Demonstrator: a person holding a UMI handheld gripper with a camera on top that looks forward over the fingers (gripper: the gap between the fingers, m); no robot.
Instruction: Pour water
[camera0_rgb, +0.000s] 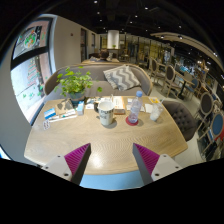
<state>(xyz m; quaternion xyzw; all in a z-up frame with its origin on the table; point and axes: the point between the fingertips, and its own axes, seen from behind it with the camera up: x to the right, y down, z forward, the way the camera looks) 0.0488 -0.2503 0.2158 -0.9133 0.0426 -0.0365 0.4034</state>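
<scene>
A clear water bottle (136, 104) with a white cap stands on a round wooden table (105, 140), on a reddish coaster. Left of it is a white mug (106, 112) with a dark print, and right of it a small clear glass (154, 112). My gripper (112, 158) hovers over the table's near side, well short of these things. Its magenta-padded fingers (76, 157) are spread wide apart with only bare tabletop between them.
A potted green plant (73, 87) stands at the table's far left, with papers and a pen (58, 115) beside it. A sofa with a patterned cushion (121, 76) lies beyond the table. Chairs (184, 118) stand to the right.
</scene>
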